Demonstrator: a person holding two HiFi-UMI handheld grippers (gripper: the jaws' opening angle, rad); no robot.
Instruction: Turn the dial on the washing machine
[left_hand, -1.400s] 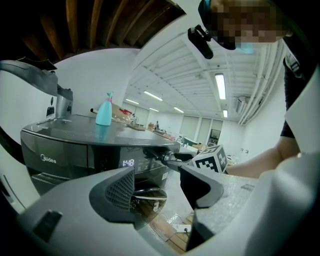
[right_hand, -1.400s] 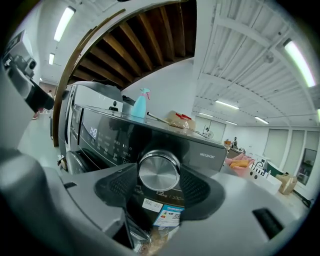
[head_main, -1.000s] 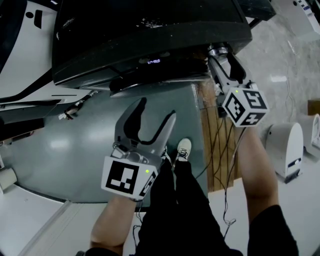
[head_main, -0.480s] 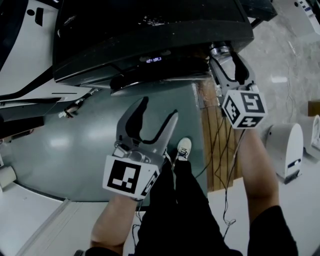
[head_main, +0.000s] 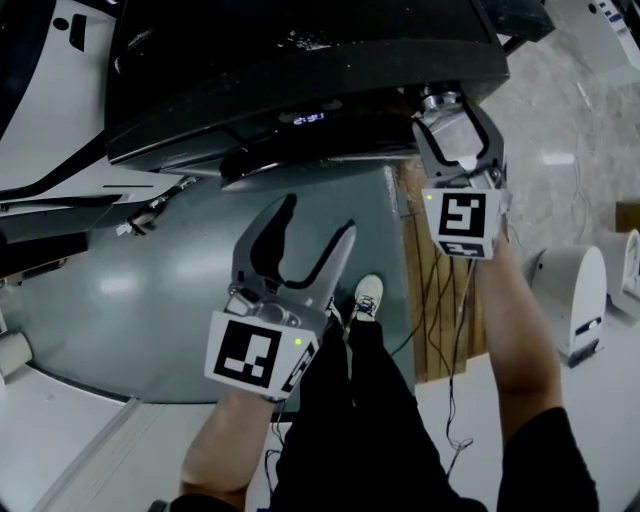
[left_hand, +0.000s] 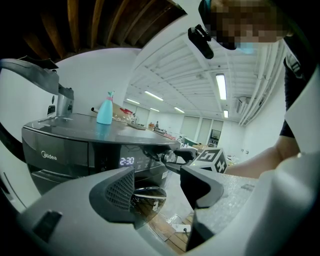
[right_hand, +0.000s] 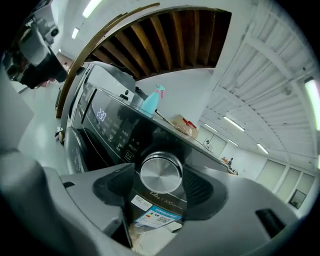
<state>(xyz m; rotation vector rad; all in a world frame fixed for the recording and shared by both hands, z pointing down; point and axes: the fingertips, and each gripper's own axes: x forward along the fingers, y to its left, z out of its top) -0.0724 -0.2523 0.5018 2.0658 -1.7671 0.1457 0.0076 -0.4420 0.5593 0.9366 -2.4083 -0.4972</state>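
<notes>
- "Midea": brand on washer front, left of ctrl panel.
- "2:30": lit display on the panel.
- Sticker below dial: print too small to read.

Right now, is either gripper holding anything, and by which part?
Nothing is held. The right gripper has just been opening its jaws; the dial stands between them, its rim no longer clamped. The left gripper is open and empty.
</notes>
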